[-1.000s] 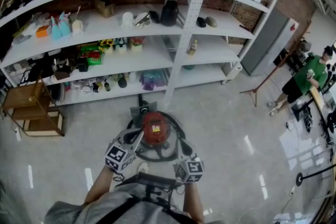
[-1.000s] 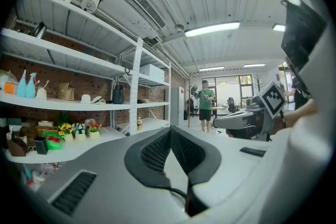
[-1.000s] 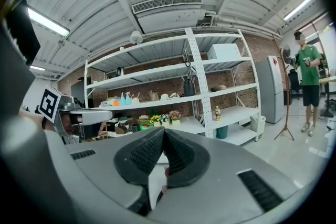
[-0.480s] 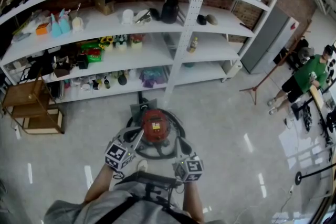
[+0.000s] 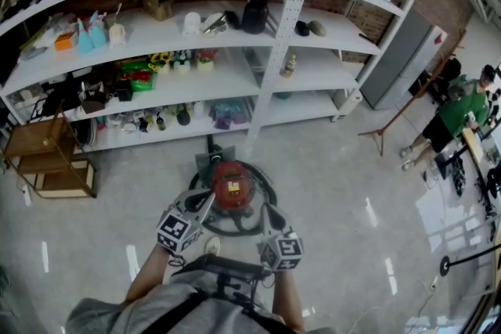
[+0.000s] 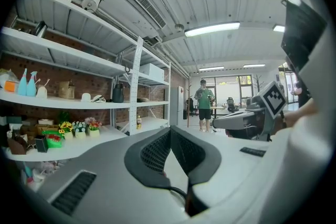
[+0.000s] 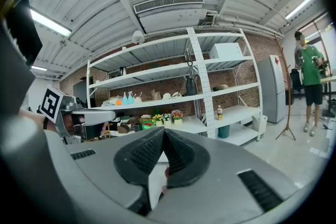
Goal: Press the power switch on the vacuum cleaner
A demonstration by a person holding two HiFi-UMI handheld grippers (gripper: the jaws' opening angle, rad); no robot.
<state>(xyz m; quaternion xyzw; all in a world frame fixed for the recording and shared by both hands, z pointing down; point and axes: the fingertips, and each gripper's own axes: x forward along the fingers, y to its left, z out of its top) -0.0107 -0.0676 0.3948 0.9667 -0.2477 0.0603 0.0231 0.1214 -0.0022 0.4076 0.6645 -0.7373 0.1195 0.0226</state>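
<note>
A: Vacuum cleaner [image 5: 232,188], where is it?
B: On the floor [image 5: 337,192], just ahead of both tips.
A: And the grip?
B: Left tongs [image 6: 169,131] and right tongs [image 7: 163,131] are pinched together, empty. Closed tips probably suit poking the switch, which I can't make out.

Both forearms [image 5: 147,278] reached forward from the body, side by side. The left gripper [image 5: 205,203] and right gripper [image 5: 271,213] sat near each other, pointing ahead and down, each empty with its jaws closed tip to tip.
</note>
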